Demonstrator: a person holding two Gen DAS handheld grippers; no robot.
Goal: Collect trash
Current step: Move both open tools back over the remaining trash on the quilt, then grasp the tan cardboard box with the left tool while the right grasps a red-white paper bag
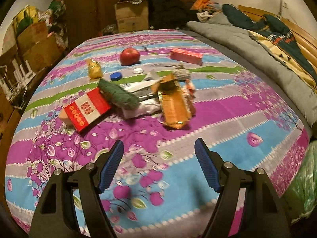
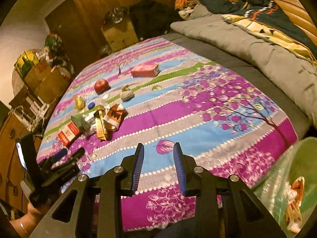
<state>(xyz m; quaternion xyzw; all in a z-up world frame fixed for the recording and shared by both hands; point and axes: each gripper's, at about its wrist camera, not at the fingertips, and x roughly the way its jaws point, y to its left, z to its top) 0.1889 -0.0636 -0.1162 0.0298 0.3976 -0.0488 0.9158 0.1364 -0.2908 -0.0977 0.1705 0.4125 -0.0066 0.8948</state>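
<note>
Trash lies heaped on the flowered bedsheet [image 1: 227, 123]: a red and white box [image 1: 87, 109], a green knitted piece [image 1: 118, 95], an orange-gold carton [image 1: 174, 103] and silver wrappers. Behind the heap are a yellow wrapper [image 1: 94, 69], a blue cap [image 1: 116, 76], a white cap [image 1: 137, 70], a grey crumpled wad [image 1: 181, 72], a red apple [image 1: 129, 56] and a red carton [image 1: 186, 56]. My left gripper [image 1: 158, 144] hangs open and empty, short of the heap. My right gripper [image 2: 158, 146] is open and empty over the sheet, with the heap [image 2: 101, 123] far to its left. A green bag [image 2: 287, 168] at the lower right holds a wrapper [image 2: 295, 194].
A grey quilt [image 1: 247, 45] and dark clothes cover the bed's right side. Cardboard boxes [image 1: 35, 47] full of clutter stand on the floor to the left, and another box [image 1: 131, 16] past the bed's far end. The left gripper [image 2: 71, 152] and a hand show at the right wrist view's left edge.
</note>
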